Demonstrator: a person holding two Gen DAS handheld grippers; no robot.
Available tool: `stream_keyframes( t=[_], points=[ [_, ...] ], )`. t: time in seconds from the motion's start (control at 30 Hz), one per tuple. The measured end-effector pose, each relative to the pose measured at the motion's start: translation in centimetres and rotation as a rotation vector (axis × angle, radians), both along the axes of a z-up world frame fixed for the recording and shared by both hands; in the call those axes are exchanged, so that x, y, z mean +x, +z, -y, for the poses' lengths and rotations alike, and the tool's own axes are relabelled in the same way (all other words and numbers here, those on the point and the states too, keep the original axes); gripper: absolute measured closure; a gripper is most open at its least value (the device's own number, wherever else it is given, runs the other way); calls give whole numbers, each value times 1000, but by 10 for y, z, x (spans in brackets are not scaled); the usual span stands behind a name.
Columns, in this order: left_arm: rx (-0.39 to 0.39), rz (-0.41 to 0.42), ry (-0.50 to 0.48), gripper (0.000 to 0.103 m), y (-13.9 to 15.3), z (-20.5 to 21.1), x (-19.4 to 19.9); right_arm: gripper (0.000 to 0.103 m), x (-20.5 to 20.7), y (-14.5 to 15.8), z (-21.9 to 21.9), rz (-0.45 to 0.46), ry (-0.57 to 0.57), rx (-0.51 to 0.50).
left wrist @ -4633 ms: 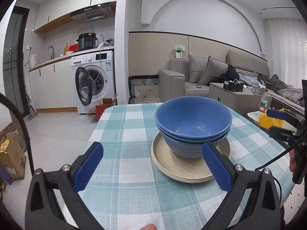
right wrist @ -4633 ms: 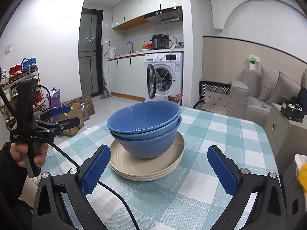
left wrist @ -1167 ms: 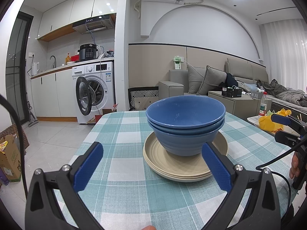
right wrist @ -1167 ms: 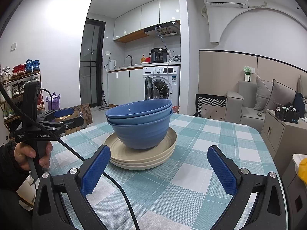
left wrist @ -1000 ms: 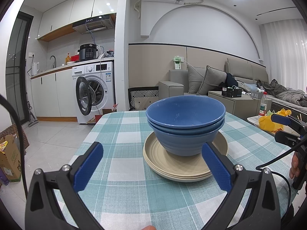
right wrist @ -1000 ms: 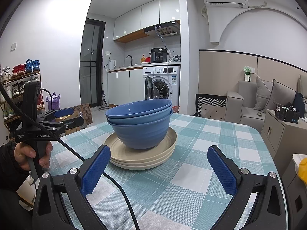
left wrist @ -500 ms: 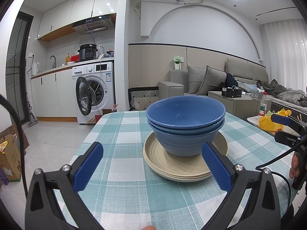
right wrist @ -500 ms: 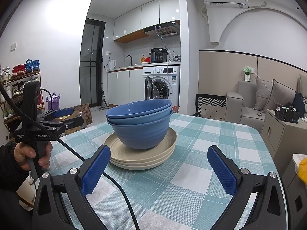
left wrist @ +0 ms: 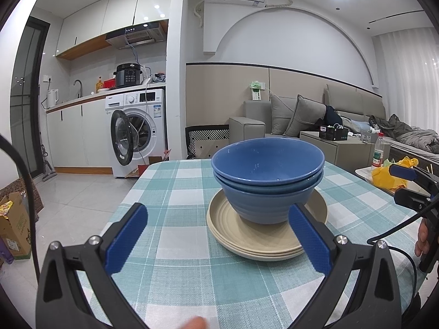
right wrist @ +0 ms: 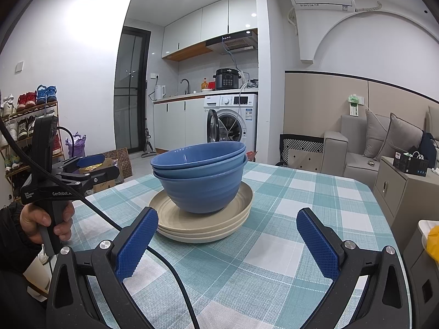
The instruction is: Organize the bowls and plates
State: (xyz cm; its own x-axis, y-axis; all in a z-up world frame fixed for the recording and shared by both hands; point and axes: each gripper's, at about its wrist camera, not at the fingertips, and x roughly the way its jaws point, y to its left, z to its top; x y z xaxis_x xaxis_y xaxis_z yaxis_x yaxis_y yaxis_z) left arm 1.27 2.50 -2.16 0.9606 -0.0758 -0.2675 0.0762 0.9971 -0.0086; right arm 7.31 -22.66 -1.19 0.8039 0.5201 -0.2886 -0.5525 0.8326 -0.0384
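On the checked worktop (left wrist: pixel 175 235), 2 blue bowls (left wrist: pixel 267 181) sit nested on a stack of cream plates (left wrist: pixel 255 238), near its middle. The left tongs (left wrist: pixel 216 235) hang low at the near edge, spread wide and empty, just short of the plates. The right tongs (right wrist: pixel 226 242) hang likewise on the other side, also parted, gripping nothing.
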Motion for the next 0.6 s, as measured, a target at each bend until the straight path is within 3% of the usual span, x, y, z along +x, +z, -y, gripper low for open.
stream_keyframes(
  t=[0.6],
  points=[
    [0, -2, -1, 0, 0, 2, 0, 0, 1, 0, 1, -4, 0, -1]
  ],
)
